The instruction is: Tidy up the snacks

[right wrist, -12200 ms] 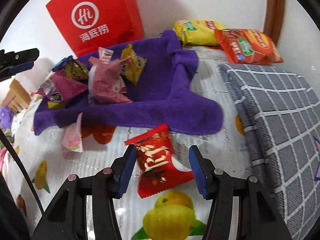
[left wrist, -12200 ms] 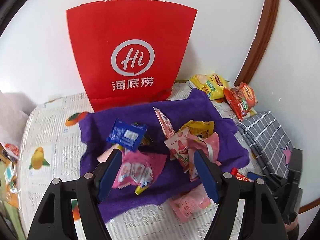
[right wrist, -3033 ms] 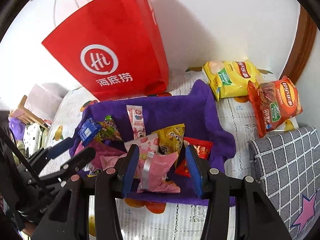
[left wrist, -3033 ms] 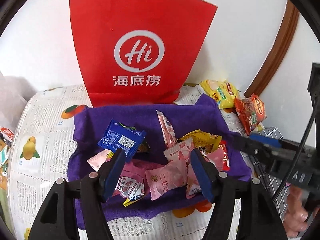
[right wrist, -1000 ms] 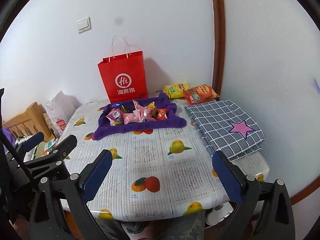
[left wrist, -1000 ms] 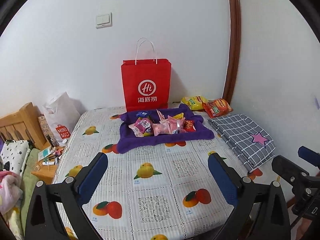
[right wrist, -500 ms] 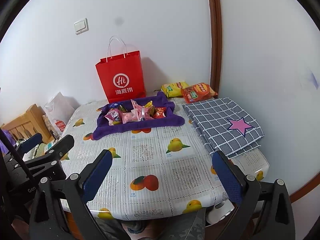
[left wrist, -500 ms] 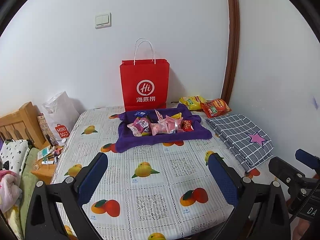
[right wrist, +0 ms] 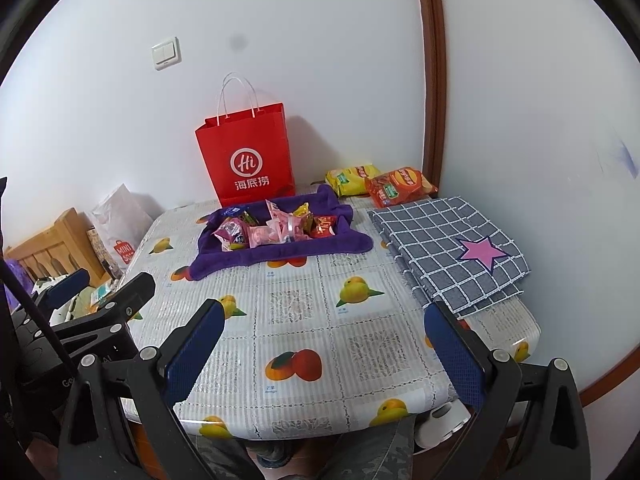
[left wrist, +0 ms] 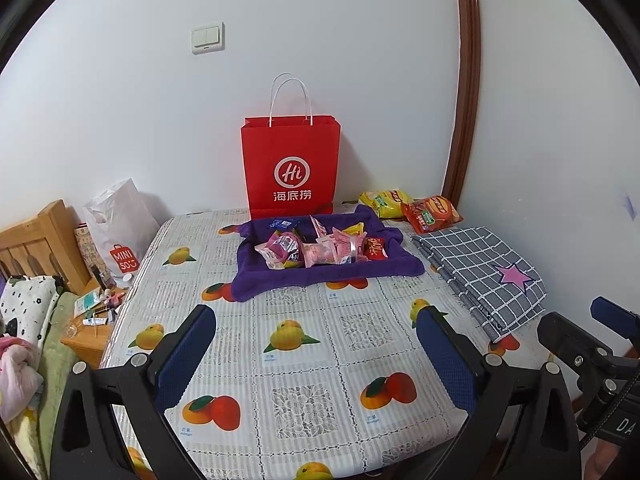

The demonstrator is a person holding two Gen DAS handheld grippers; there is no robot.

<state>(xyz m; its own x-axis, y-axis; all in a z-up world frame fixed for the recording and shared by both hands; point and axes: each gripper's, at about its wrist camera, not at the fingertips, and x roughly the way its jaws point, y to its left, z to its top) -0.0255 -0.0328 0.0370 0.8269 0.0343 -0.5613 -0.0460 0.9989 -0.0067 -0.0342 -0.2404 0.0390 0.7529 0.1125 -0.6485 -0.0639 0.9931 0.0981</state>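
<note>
The small foil and plastic snack packets (left wrist: 320, 248) lay heaped in the hollow of a rumpled purple plush cloth (left wrist: 320, 276) toward the far side of the table, just in front of an upright red paper carrier bag with white cord handles (left wrist: 291, 168). By their look they would be very light, crinkly and slick, with contents that crush easily, so the flat crimped seam at a packet's end seemed the safest place to pinch, not the puffed middle. A yellow crisp bag (left wrist: 384, 203) and an orange-red crisp bag (left wrist: 432, 214) rested against the wall beside the cloth; air-filled and fragile, they would best be taken by the top seal. The left gripper (left wrist: 316, 358) was spread wide with nothing between its blue pads, held above the near part of the table and well apart from the snacks. The right gripper (right wrist: 324, 354) was likewise wide and empty, over the near table edge. The table wore a glossy plastic cover printed with fruit and lace squares (right wrist: 296, 320), probably slippery under the packets. A folded grey checked cloth with a pink star (right wrist: 448, 248) lay on its right side. White walls met at a brown wooden door frame (right wrist: 430, 80); a wooden bed frame (left wrist: 32, 240) and a white plastic shopping bag (left wrist: 120, 220) stood to the left.
</note>
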